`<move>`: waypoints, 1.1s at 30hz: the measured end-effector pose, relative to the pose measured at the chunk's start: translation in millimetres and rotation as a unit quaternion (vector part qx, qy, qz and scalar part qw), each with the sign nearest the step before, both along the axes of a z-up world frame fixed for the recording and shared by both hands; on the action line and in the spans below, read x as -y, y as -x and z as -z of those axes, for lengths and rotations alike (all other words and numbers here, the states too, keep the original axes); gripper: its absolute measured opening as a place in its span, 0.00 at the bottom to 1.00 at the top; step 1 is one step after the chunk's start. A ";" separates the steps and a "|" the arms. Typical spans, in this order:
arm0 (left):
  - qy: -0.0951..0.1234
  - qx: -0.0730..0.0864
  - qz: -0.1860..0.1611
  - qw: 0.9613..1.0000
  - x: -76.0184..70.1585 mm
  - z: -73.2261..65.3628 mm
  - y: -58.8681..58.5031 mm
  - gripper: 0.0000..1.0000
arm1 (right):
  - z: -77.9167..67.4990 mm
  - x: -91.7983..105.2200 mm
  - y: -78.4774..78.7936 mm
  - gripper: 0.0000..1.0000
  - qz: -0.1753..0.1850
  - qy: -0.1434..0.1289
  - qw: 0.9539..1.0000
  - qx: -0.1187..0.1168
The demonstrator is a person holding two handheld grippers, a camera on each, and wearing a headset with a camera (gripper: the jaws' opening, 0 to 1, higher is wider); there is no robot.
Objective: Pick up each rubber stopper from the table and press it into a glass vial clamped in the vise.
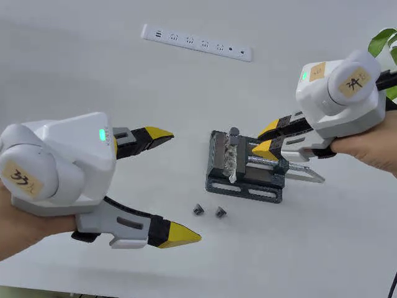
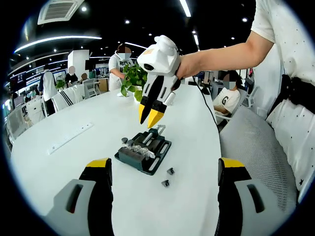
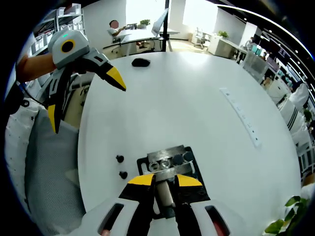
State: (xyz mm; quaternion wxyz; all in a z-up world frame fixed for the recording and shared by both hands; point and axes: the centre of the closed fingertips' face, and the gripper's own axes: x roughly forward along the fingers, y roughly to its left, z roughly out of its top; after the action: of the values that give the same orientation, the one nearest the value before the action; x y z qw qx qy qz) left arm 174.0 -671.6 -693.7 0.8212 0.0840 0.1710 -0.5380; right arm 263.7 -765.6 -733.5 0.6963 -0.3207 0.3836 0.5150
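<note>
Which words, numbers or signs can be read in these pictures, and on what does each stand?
"33", handwritten, reading uncertain: tan paper label on the white left tongs.
"7A", handwritten, reading uncertain: tan paper sticker on the white right tongs.
"G": dark shirt of a seated person.
Smaller tan sticker on the right tongs: too faint to read.

A broad white table [image 1: 93, 81] carries a dark vise [image 1: 248, 187] near its middle. On the person's side of the vise, just clear of its base, a rubber stopper [image 1: 198, 210] and a second stopper [image 1: 221, 212] lie side by side. A white power strip [image 1: 196, 42] lies well beyond the vise, and a leafy plant [image 1: 386, 42] stands far off to its right.
</note>
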 end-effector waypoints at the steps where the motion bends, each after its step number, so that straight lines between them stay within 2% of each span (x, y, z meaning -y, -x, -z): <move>1: 0.000 0.000 -0.001 1.000 -1.0 -0.1 0.1 0.88 | 0.2 1.5 -0.4 0.12 0.003 -0.003 1.000 0.002; 5: -0.003 0.001 -0.003 1.000 -3.8 0.1 1.3 0.88 | -0.9 6.2 3.8 0.15 0.013 -0.010 1.000 0.004; 15: -0.009 0.003 -0.005 1.000 -8.7 -0.5 5.3 0.88 | -0.1 9.1 27.0 0.29 0.034 -0.062 0.997 -0.009; 21: -0.009 0.002 -0.007 1.000 -9.5 0.3 6.2 0.89 | 4.9 9.1 44.6 0.41 0.040 -0.099 0.994 -0.012; 27: -0.008 -0.003 -0.007 1.000 -8.6 2.7 7.6 0.90 | 8.9 9.3 62.0 0.50 0.044 -0.123 0.991 -0.019; 33: -0.007 -0.009 -0.008 1.000 -8.1 4.0 8.3 0.89 | 14.3 7.5 76.6 0.54 0.052 -0.146 0.988 -0.023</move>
State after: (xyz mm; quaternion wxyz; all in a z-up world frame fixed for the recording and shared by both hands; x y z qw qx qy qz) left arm 165.6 -663.5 -697.7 0.8235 0.0838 0.1826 -0.5306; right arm 187.2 -773.1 -747.8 0.7526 -0.1830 0.3364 0.5357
